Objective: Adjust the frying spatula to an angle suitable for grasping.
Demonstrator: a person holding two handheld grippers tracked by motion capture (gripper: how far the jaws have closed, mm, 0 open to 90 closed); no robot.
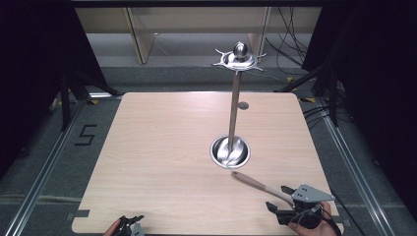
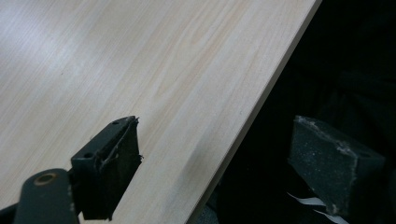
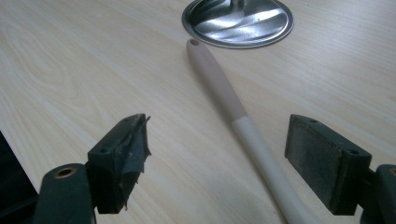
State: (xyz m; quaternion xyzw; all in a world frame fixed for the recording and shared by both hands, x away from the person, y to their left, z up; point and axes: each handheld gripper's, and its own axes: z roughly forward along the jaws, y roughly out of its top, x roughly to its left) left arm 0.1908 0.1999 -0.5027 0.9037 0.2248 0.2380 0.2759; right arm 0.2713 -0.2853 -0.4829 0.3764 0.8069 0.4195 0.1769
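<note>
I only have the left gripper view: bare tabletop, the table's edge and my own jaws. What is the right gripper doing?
Observer: The right gripper is open, its jaws either side of a utensil handle lying flat on the table; the pads do not touch it.
Operator: Which way does the handle point?
Observer: Its holed end points at a round steel base, stopping just short of it.
Operator: What is that base?
Observer: It carries an upright pole with a hooked ring on top, seen in the high view.
Operator: Anything hanging there?
Observer: No, the hooks are bare.
</note>
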